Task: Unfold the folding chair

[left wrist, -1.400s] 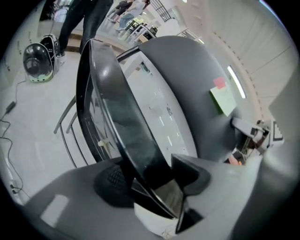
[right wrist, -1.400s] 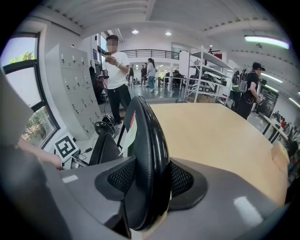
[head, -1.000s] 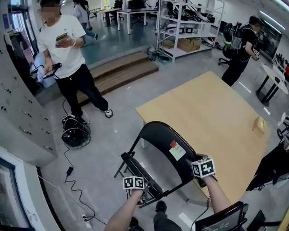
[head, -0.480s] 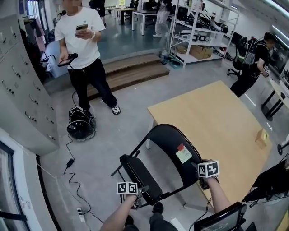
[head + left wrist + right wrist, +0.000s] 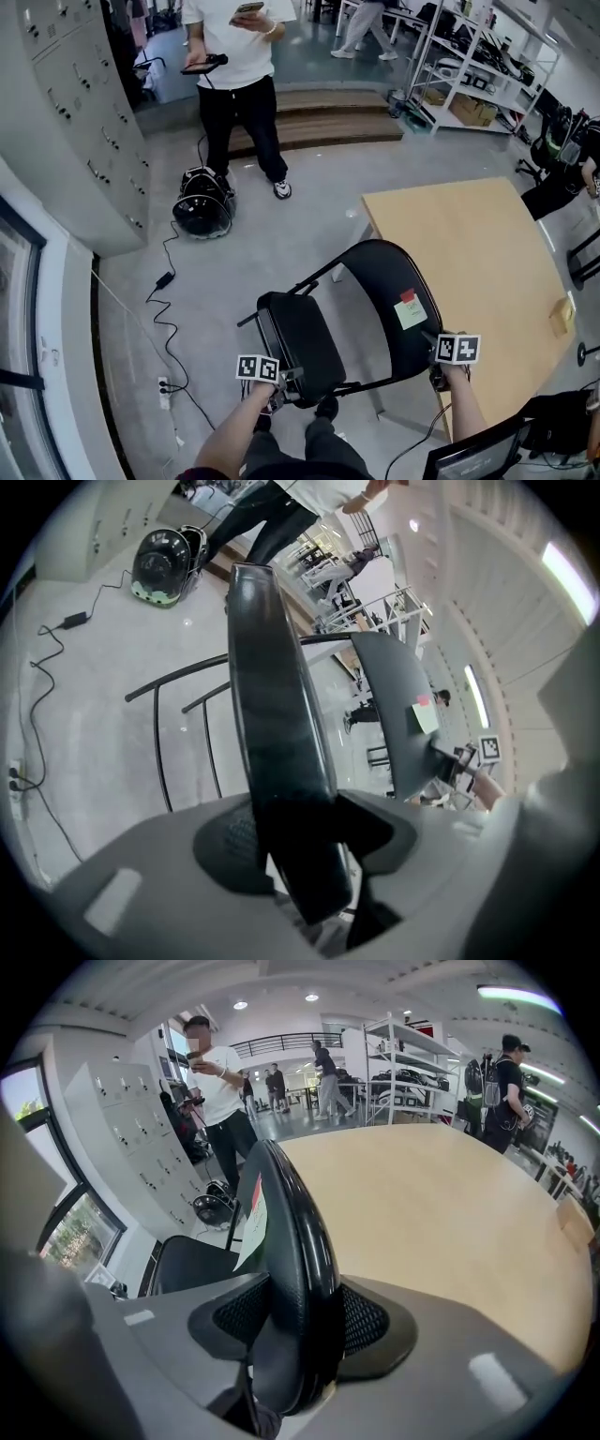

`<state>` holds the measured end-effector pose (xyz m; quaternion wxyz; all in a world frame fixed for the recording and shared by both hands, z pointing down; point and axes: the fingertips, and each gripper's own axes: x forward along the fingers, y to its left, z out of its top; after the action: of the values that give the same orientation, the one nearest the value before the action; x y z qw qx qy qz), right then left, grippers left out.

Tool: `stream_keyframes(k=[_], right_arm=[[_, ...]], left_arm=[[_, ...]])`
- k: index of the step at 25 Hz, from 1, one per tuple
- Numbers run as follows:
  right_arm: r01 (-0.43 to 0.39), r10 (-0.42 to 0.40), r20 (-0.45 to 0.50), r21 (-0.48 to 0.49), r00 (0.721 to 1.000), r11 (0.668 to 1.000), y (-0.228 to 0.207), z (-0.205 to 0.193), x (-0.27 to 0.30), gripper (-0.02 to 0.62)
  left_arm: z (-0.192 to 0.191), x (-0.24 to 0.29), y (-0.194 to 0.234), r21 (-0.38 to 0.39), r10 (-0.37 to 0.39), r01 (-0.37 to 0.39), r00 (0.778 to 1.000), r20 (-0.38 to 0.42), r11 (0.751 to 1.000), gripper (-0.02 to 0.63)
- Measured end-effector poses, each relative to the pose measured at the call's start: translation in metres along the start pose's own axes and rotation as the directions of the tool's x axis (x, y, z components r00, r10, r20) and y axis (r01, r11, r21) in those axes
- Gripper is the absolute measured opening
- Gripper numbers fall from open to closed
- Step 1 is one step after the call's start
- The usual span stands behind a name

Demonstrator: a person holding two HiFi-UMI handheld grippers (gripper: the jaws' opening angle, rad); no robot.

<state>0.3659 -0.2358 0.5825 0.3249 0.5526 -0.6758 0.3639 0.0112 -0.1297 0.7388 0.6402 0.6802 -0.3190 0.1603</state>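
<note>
Head view: folding chair (image 5: 375,309) stands on the floor off the left edge of the wooden table (image 5: 487,253), partly opened; seat (image 5: 300,342) tilted, backrest (image 5: 384,281) carrying a pale label with a red tab (image 5: 410,311); left gripper (image 5: 272,398) at the seat's near edge, right gripper (image 5: 439,375) at the backrest's near rim; a person in a white shirt (image 5: 239,66) stands well beyond, a dark domed object (image 5: 202,202) on the floor beside their feet.

Left gripper view: the black seat edge runs up between the jaws; pads clamp it; jaws have just eased slightly wider.

Right gripper view: the backrest's rounded rim sits between the mesh pads, gripped on both sides; tabletop spreads to the right, seat shows lower left.
</note>
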Motion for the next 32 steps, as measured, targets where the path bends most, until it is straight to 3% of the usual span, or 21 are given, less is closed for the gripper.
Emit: stream_keyframes(k=[10,20,32], right_arm=[[-0.007,0.008,-0.045,0.024,0.999,1.0,0.036,-0.013,0.007,0.206],[-0.051,0.058,-0.085,0.077,0.995,0.996,0.07,-0.026,0.009,0.206],[-0.086,0.108,-0.149,0.147,0.983,0.985,0.097,-0.049,0.032,0.209]], left_arm=[[-0.011,-0.034,0.051,-0.012,-0.062,0.062,0.998,0.027,0.998,0.195],[-0.029,-0.07,0.118,-0.1,-0.062,0.066,0.997,0.051,0.993,0.202],[-0.046,-0.09,0.2,-0.197,-0.039,0.069,0.987,0.156,0.978,0.225]])
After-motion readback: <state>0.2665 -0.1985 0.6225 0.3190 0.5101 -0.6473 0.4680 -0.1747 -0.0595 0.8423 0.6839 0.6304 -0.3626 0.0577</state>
